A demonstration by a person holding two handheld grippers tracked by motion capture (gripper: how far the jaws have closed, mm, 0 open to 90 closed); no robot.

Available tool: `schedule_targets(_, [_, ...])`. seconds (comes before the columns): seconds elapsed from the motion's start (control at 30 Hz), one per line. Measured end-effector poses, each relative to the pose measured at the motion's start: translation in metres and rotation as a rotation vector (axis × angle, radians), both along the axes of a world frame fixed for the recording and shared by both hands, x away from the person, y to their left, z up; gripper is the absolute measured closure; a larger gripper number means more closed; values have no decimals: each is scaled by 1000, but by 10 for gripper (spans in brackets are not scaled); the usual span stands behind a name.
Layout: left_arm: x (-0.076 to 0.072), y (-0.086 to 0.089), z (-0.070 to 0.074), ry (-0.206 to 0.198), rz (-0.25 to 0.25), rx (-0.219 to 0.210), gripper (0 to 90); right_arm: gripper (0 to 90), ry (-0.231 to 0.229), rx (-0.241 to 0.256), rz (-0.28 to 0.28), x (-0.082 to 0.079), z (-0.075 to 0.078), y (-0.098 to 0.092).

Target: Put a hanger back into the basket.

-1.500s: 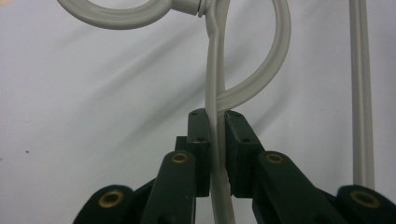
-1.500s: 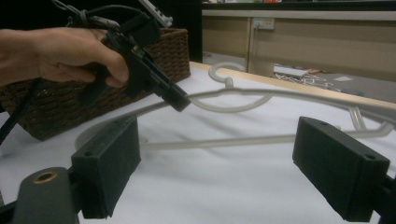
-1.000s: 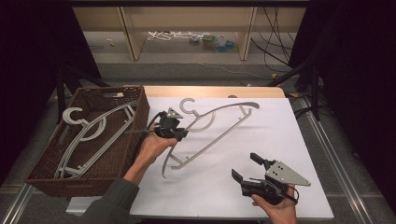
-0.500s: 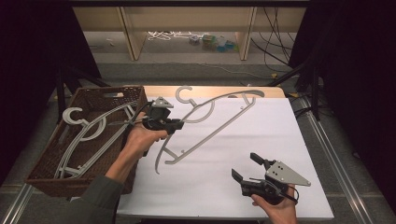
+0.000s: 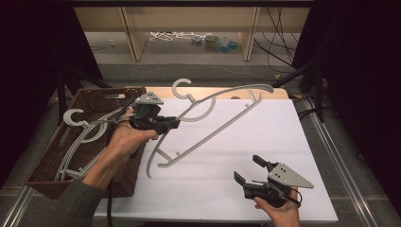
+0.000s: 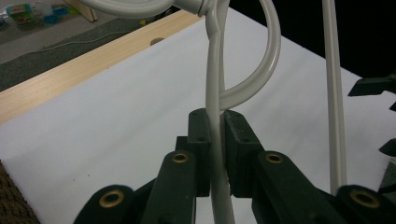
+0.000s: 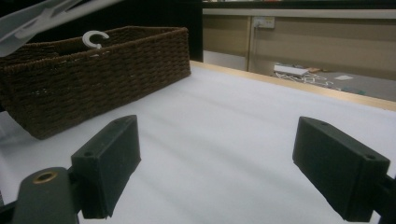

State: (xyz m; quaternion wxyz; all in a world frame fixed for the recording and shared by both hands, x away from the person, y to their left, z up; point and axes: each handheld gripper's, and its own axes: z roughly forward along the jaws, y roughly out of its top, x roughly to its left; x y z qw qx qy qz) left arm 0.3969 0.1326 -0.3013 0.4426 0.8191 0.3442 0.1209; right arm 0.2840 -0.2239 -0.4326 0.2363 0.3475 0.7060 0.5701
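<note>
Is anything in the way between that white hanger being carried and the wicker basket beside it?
Nothing visible blocks it. The left gripper holds the white plastic hanger just beside the brown wicker basket, whose open top already holds other white hangers.

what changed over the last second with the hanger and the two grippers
The left gripper, shut on the white hanger throughout, has lifted it off the white table and carried it toward the far edge, so its hook now reaches past the wooden strip. The right gripper stayed open and idle near the front. The wicker basket and the hangers in it have not moved.
</note>
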Motion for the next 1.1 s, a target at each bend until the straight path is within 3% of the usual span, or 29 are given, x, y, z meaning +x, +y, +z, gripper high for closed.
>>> schedule_targets(0.37, [0,44,14,-25,75,-6,817,159,1,9,6,1,-1,1])
schedule_targets(0.4, [1,53,14,-38,99,5,817,159,4,11,7,1,-1,1])
schedule_targets(0.47, [3,58,14,-61,93,17,817,159,5,10,7,1,-1,1])
schedule_targets(0.53, [2,66,13,-29,120,5,817,159,5,12,11,1,-1,1])
schedule_targets(0.6, [3,75,13,-23,141,6,817,159,0,17,8,1,-1,2])
schedule_targets(1.1, [8,142,8,-34,308,32,818,159,7,-3,-2,1,-1,1])
